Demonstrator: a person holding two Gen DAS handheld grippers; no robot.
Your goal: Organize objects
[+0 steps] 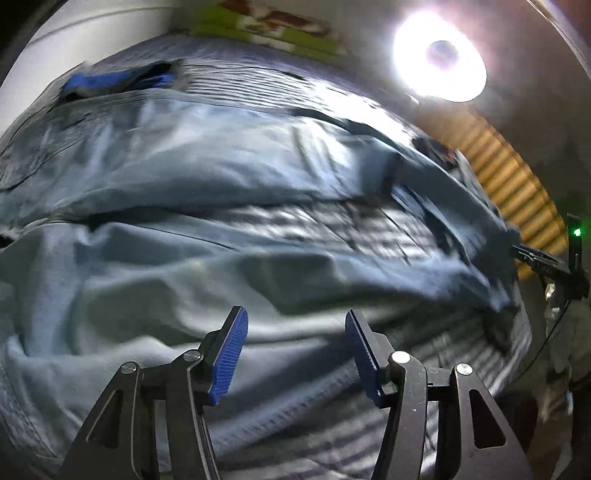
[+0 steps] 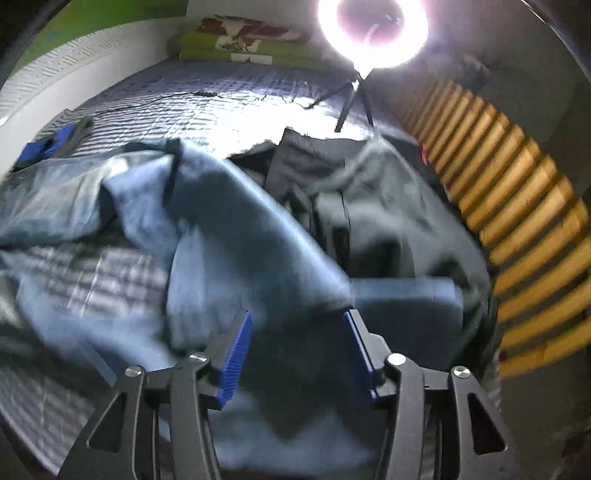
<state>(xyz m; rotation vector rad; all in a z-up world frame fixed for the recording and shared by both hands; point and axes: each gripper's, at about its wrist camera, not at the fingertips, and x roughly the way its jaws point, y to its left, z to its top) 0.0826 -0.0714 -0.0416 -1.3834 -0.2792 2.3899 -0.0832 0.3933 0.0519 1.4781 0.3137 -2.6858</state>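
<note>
A: Where did the left gripper (image 1: 295, 354) stand?

B: It hung over a light blue garment (image 1: 229, 177) spread in folds across the striped bedsheet (image 1: 325, 229). Its fingers were apart, with nothing between them.

A: And the right gripper (image 2: 297, 350)?

B: Also spread wide, its blue pads (image 2: 236, 365) on either side of a fold of the blue cloth (image 2: 236, 236). The fold passed between them, but the pads did not look pressed onto it; the picture was blurred there.

A: Was the right one seen from the left camera?

B: Yes, at the far right edge (image 1: 543, 262), near the edge of the cloth, with a green light just above it. Whether it touched the cloth could not be told.

A: What else lay on the bed?

B: A dark grey garment (image 2: 373, 206) lay beside the blue one, toward the slatted wooden frame (image 2: 517, 206). A small blue and grey item (image 2: 51, 146) lay apart at the far left. Green folded bedding (image 2: 251, 48) sat at the head, and a ring lamp (image 2: 373, 29) on a stand shone above.
</note>
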